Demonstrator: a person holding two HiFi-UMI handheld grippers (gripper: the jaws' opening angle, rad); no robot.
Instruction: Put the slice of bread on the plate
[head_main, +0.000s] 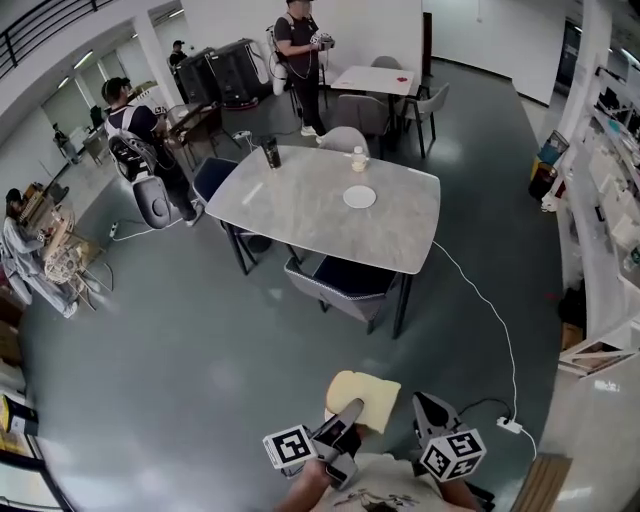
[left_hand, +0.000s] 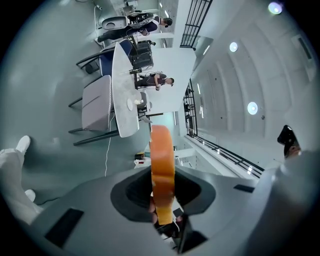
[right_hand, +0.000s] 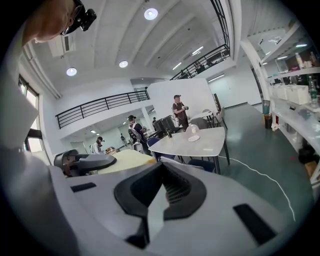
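One bread slice (head_main: 362, 398) is riding pinched by its edge in the left claw (head_main: 343, 420), well apart from the plate (head_main: 359, 197) on the worktop (head_main: 300, 215). The right claw (head_main: 430, 412) is sitting pressed together, empty. The bread is looking soft and light, probably needing a gentle crust grip.

The left claw (head_main: 350, 410) and right claw (head_main: 432, 408) are dark grey, each bearing a white cube (head_main: 292, 446) with black square markers. The person's top (head_main: 385, 494) is white and printed.
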